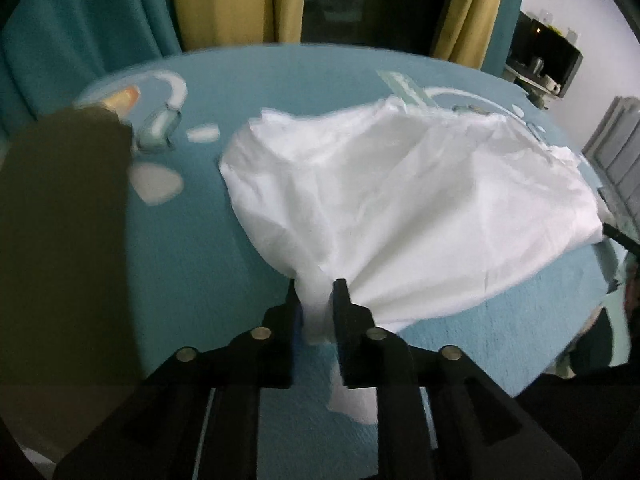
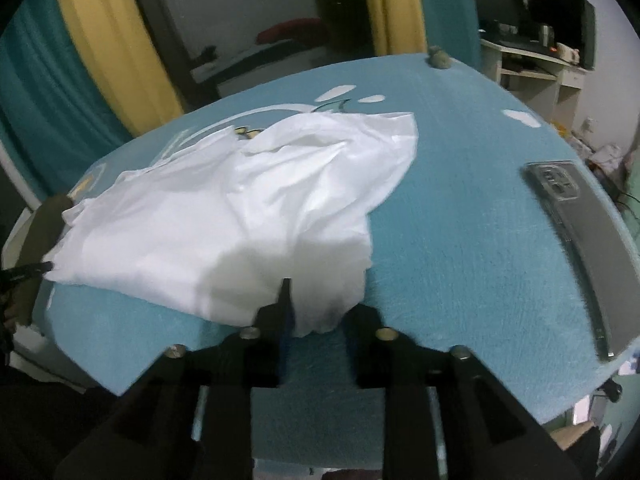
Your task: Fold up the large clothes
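The white garment (image 1: 400, 192) lies crumpled across the middle of the teal tabletop (image 1: 192, 240), a thin, soft cloth that looks light and limp, the sort that sags and bunches wherever it is not supported and would creep out of a loose grip. In the left wrist view its near corner is gathered into a narrow bunch at the lower centre of the frame, sitting between the left gripper's (image 1: 316, 292) two black fingers; these stand slightly apart with the fabric filling the gap, and I cannot tell whether they pinch it or only flank it. In the right wrist view the other near corner (image 2: 320, 312) droops at the lower centre, and the right gripper's (image 2: 320, 300) fingers stand apart on either side of it, the cloth hiding one fingertip, no firm clamp to be seen. To my eye the hem corners are the sensible places to take hold, a good bite of fabric at each, kept taut between the two hands so the sheet hangs flat. A phone in a clear case (image 2: 576, 240) lies at the right of that frame, well apart from the cloth. Yellow and teal curtains (image 2: 100, 52) hang beyond. No containers show.
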{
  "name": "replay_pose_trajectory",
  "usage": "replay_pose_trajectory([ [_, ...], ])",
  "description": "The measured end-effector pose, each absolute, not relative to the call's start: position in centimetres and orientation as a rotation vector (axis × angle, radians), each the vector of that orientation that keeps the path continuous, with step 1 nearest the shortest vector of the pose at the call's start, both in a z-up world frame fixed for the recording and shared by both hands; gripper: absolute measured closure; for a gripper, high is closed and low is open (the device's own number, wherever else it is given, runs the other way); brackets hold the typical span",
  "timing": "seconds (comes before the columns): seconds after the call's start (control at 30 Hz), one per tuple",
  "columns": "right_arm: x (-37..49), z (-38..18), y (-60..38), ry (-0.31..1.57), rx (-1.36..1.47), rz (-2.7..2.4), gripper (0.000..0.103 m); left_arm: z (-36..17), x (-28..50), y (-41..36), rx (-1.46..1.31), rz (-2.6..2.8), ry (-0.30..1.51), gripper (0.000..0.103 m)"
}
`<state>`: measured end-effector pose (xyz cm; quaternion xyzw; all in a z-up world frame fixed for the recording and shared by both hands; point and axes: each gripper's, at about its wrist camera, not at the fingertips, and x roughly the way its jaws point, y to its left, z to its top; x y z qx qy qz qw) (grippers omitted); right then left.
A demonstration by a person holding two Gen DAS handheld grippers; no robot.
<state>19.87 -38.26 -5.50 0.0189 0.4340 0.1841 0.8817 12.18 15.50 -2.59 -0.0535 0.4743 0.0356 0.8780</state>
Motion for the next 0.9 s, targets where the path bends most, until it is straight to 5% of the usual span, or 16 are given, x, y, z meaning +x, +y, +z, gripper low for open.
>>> replay_pose_trajectory([
  [0.07, 20.2, -4.9, -38.9, 0.891, 0.032, 0.349, 0.065, -1.2, 12.9, 15.6, -0.083, 0.098, 0.950, 0.069],
  [0.43, 23.3, -2.0, -40.2, 0.777, 0.124, 0.315, 0.064, -1.6, 20.2, 13.5, -0.049, -0.023, 0.974, 0.068],
  [0.73, 28.0, -3.0, -32.8, 0.869, -0.034, 0.547, 0.063, -4.9, 24.9, 13.4, 0.011, 0.023, 1.048, 0.067],
  [0.9, 31.4, -5.7, -30.3, 1.001, -0.105, 0.616, 0.060, -4.9, 27.2, 14.4, 0.036, 0.043, 1.036, 0.059],
])
